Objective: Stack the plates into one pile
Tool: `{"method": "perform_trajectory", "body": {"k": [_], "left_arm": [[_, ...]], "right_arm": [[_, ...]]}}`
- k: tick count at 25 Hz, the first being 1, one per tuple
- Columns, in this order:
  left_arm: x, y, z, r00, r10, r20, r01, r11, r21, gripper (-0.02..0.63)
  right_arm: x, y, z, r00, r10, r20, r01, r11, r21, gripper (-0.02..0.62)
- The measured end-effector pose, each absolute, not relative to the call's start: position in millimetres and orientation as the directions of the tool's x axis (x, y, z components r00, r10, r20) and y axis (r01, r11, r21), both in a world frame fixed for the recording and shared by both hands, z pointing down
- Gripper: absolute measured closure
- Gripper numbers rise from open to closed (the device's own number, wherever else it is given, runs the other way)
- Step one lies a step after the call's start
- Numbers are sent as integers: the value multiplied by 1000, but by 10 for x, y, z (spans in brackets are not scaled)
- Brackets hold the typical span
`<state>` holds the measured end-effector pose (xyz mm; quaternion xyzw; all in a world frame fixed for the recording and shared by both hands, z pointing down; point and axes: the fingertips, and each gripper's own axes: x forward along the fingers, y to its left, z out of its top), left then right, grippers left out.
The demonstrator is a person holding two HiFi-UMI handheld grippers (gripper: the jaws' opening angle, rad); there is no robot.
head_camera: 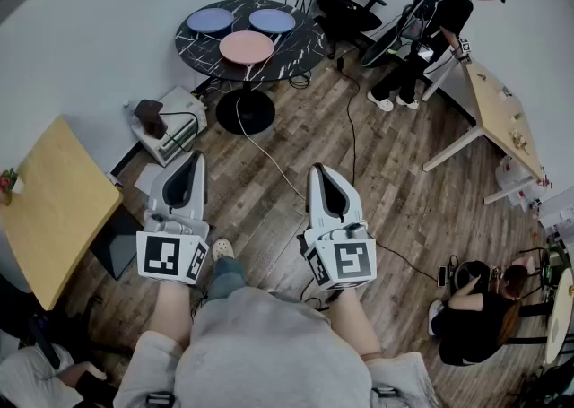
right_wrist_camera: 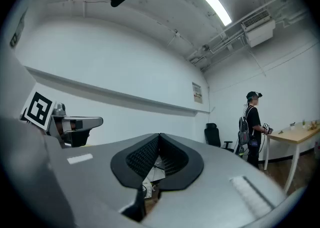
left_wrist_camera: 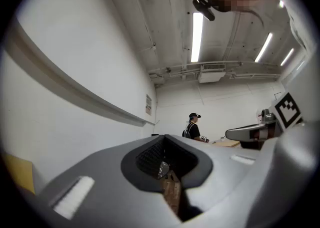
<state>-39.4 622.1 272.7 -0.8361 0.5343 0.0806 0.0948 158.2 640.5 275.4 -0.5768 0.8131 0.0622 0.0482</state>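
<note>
In the head view, the round black table (head_camera: 303,46) stood on the wood floor, far ahead of the person. 3 plates lay on its top, each apart from the others and none stacked. The left blue plate (head_camera: 211,20) was at the table's rear left, the right blue plate (head_camera: 272,21) at its rear right, and the pink plate (head_camera: 247,47) at its near edge. The left gripper (head_camera: 191,157) and the right gripper (head_camera: 320,169) were held side by side close to the person's body. Both were well short of the table, 1 on the near left of it and 1 on the near right. A black office chair (head_camera: 345,3) stood just right of the table, and a standing person (head_camera: 430,25) was farther right again.

In the left gripper view, the left gripper (left_wrist_camera: 163,141) pointed up at a white wall and a ceiling light (left_wrist_camera: 196,36). Its jaws were clenched together with nothing between them.

In the right gripper view, the right gripper (right_wrist_camera: 159,136) was likewise clenched. Its tips met and the hollow behind them was empty. The standing person (right_wrist_camera: 252,122) and the office chair (right_wrist_camera: 214,137) showed beyond it.
</note>
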Motion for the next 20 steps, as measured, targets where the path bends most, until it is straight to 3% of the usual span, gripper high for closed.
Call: {"method": "perform_trajectory", "body": {"k": [20], "left_arm": [[-698,5330,2643,442,-865,-239,-895,-441,-62,548]], "right_arm": [[1380,5558,2655,-263,-944,-198,-963,271,-13,592]]}}
